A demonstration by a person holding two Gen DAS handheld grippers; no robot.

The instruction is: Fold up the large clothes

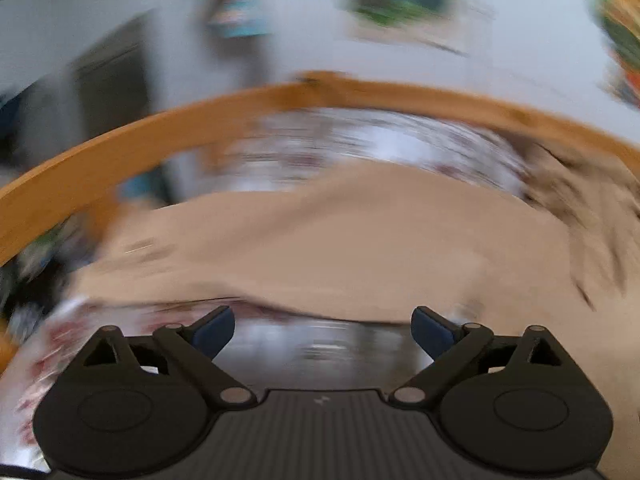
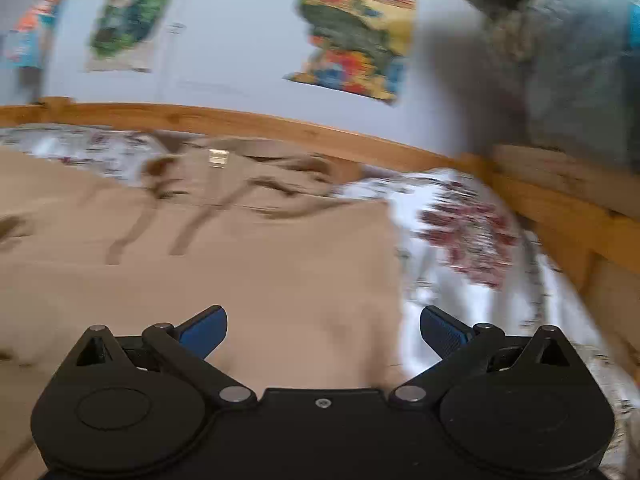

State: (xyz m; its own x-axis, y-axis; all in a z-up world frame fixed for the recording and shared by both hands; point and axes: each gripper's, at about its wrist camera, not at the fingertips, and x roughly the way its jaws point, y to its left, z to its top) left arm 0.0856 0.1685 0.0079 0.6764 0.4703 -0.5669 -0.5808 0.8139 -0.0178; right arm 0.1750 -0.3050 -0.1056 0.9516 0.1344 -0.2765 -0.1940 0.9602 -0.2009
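Floral bedding (image 2: pixel 460 240), white with dark red flowers, covers a bed edged by a wooden rail (image 2: pixel 280 126); this is the surface both cameras look across.

Nearest in the right wrist view, the right gripper (image 2: pixel 323 330) has its blue-padded fingers (image 2: pixel 206 330) spread wide, with nothing between them. It hangs over the near right part of a tan hooded sweatshirt (image 2: pixel 240 280), whose straight right edge runs away from the camera, with the bedding showing beside it. The cloth under the gripper lies fairly flat and smooth. Farther off, two drawstrings (image 2: pixel 160 224) trail down the front from the rumpled hood (image 2: pixel 256 168), which carries a small pale label near the rail.

In the badly blurred left wrist view, the left gripper (image 1: pixel 322 330) also stands wide apart and empty, its pads (image 1: pixel 434 330) just short of the garment's near edge. The tan fabric (image 1: pixel 340 240) spreads across the middle of the bed, with bedding in front and behind.

Beyond the rail is a pale wall with colourful posters (image 2: pixel 356 32), and a grey bundle (image 2: pixel 560 60) sits at the upper right.
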